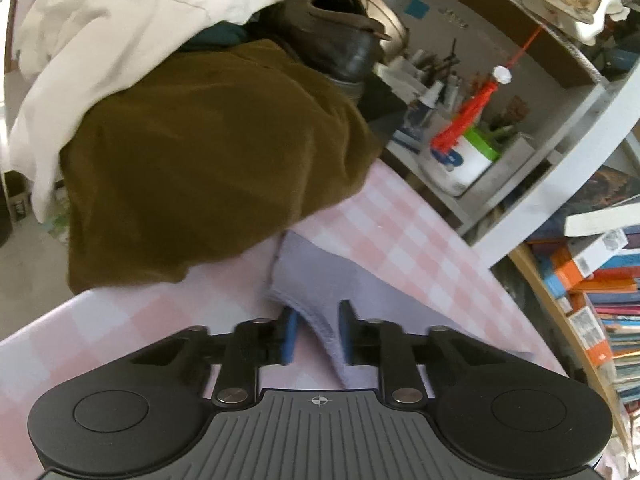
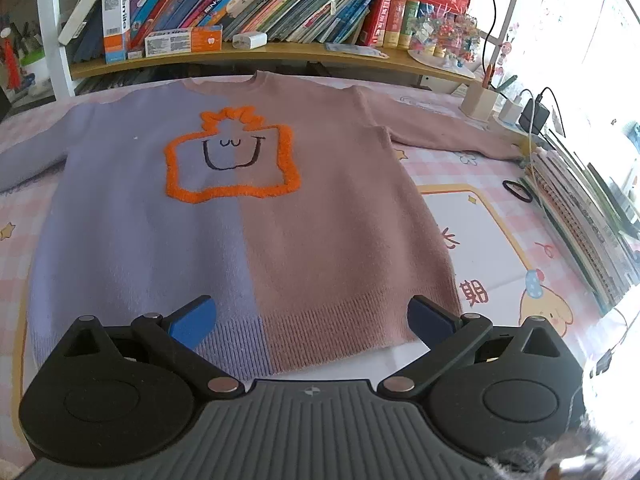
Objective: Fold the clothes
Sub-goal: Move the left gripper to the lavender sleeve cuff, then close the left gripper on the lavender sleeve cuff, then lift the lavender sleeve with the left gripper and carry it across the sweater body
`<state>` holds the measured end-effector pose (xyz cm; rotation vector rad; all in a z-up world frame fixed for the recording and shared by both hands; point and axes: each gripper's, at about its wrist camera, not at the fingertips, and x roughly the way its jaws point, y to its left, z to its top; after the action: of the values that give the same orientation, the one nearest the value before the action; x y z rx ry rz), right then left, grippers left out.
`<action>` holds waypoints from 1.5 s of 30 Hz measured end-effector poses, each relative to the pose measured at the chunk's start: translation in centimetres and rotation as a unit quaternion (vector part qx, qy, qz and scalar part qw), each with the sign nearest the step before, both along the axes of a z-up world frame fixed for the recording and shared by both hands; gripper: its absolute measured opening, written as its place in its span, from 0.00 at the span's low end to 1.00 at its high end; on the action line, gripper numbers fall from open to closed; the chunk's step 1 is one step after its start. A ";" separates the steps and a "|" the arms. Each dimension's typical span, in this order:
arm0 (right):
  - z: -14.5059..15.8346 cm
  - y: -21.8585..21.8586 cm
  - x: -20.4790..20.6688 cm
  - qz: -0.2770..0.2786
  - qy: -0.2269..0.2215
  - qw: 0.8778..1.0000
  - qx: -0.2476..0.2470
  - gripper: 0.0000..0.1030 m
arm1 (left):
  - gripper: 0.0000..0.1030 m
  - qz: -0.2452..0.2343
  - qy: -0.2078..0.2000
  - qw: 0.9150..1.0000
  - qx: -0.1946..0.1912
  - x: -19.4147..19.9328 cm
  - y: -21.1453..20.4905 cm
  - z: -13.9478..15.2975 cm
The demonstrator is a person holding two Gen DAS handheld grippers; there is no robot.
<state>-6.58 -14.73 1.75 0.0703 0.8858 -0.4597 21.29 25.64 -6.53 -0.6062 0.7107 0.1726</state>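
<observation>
A sweater [image 2: 248,216], lavender on the left half and dusty pink on the right, lies flat and face up on the pink checked table cover [image 2: 480,232], with an orange-outlined smiling face on its chest. Both sleeves are spread out to the sides. My right gripper [image 2: 312,320] is open, hovering just above the sweater's ribbed hem. In the left wrist view my left gripper [image 1: 318,334] is partly closed around the lavender sleeve cuff [image 1: 308,280], with the blue pads on either side of the fabric and a gap still showing.
A heap of clothes, brown [image 1: 200,160] and cream [image 1: 100,40], with a dark shoe [image 1: 340,36] on top sits at the table's left end. Shelves with books [image 2: 280,4] run along the back. Stacked books [image 2: 580,216], a hair tie [image 2: 518,191] and chargers [image 2: 532,114] lie at the right.
</observation>
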 end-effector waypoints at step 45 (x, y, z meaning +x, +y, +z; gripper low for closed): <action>-0.6 -13.1 2.0 0.207 -0.067 0.973 0.076 1.00 | 0.02 -0.052 -0.201 0.973 0.105 -8.6 -22.6 14.4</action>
<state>-4.55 -27.80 1.18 0.0532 0.7762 0.0035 12.69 3.07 7.83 -0.3835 0.3244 0.0230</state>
